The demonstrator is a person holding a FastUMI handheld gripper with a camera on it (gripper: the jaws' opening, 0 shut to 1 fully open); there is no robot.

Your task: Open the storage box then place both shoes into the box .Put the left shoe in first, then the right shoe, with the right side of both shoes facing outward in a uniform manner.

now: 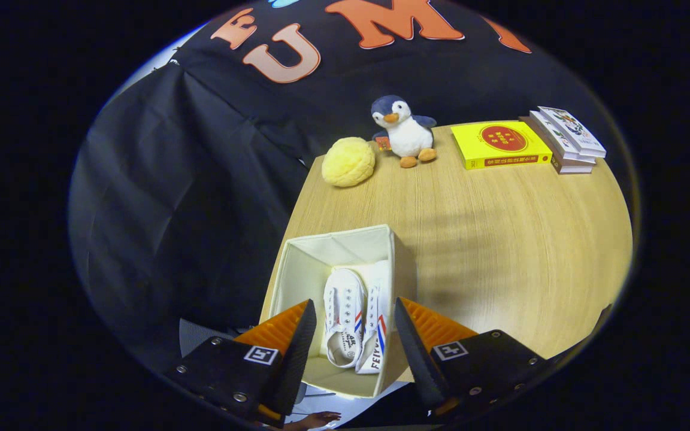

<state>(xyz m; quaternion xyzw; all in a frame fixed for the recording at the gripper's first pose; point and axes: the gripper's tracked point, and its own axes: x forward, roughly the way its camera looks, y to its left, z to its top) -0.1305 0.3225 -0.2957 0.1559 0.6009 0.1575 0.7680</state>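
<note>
White canvas shoes, both already down in the cream fabric storage box (297, 269), gripper (354, 332) hanging spread and empty above them.

The pair lies side by side, long axes running away from the fingers: one shoe (343, 314) sits sole-down, the other shoe (376, 326) rests on its side against the box's right wall, stripes up. Both lie straight below the gap between the fingers, so any straightening, I'd judge, means a plain descent.
</note>
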